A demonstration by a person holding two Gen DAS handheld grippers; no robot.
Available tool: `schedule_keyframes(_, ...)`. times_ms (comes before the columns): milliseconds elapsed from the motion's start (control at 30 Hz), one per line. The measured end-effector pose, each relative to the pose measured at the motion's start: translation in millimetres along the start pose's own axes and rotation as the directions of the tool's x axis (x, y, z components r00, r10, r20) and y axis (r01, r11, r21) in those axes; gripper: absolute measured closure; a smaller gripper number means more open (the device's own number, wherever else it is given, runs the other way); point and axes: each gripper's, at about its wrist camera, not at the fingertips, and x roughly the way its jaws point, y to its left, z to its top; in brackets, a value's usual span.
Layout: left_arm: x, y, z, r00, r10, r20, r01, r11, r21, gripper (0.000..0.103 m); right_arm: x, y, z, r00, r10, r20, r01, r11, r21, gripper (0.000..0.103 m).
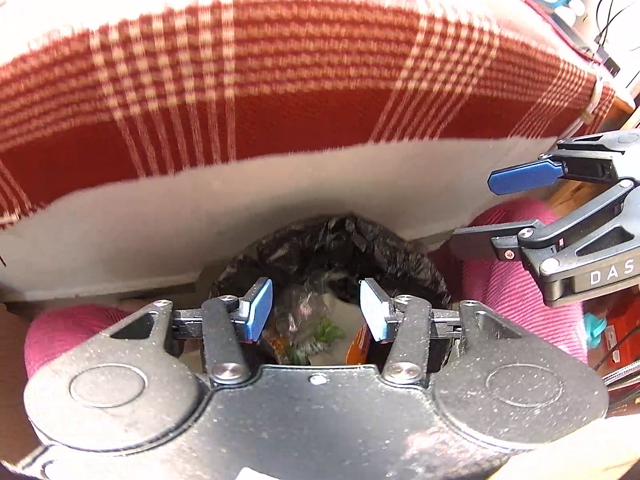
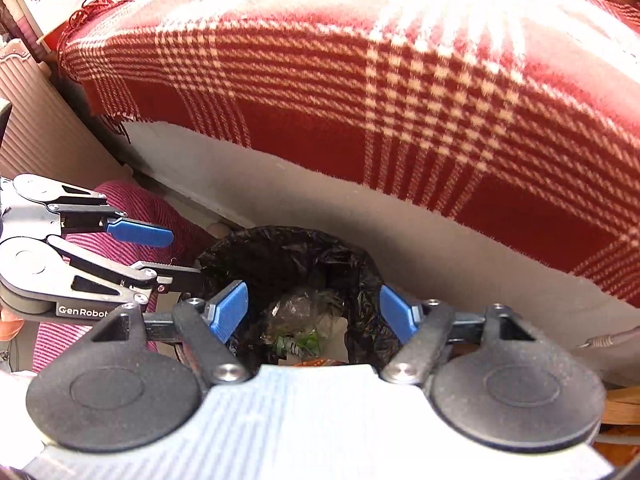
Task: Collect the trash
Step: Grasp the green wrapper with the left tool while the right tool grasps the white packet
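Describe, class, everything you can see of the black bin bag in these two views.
The black bin bag is thin, crinkled, glossy plastic, open at the top, its mouth spread round. It sits low beside the bed's pale side, between pink-clad knees. Inside lie clear crumpled wrap, a green-printed wrapper and something orange. Neither gripper touches it; both hang above its mouth, jaws apart and empty.

The lower half of the black-lined trash bin (image 1: 344, 248) is hidden behind the left gripper (image 1: 316, 312) body. Crumpled wrappers (image 2: 298, 326) inside are too jumbled to identify. The plaid blanket (image 2: 400, 100) blurs and washes out toward the top.
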Motion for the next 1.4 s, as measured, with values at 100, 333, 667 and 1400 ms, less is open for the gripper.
schedule_keyframes(100,-18.7,-0.4,18.0,0.999,-0.005,0.054,0.003,1.0,0.028,0.055,-16.8,-0.4,11.4,0.999,-0.005,0.049,0.006,1.0,-0.022,0.018)
schedule_keyframes(333,-62.0,-0.6,71.9,0.98,-0.004,0.2,-0.006,0.999,0.05,0.049,-55.1,-9.1,43.8,0.983,-0.023,0.181,0.033,0.998,-0.052,0.016)
schedule_keyframes(667,-87.2,12.5,177.9,0.92,0.059,0.388,-0.059,0.998,-0.011,0.024,-91.4,-53.3,111.2,0.909,-0.137,0.394,0.141,0.99,0.021,0.016)
schedule_keyframes(1400,58.4,101.4,407.4,0.904,0.28,0.323,-0.21,0.949,-0.236,0.03,5.0,-149.8,271.0,0.917,-0.231,0.327,0.203,0.972,0.117,0.018)
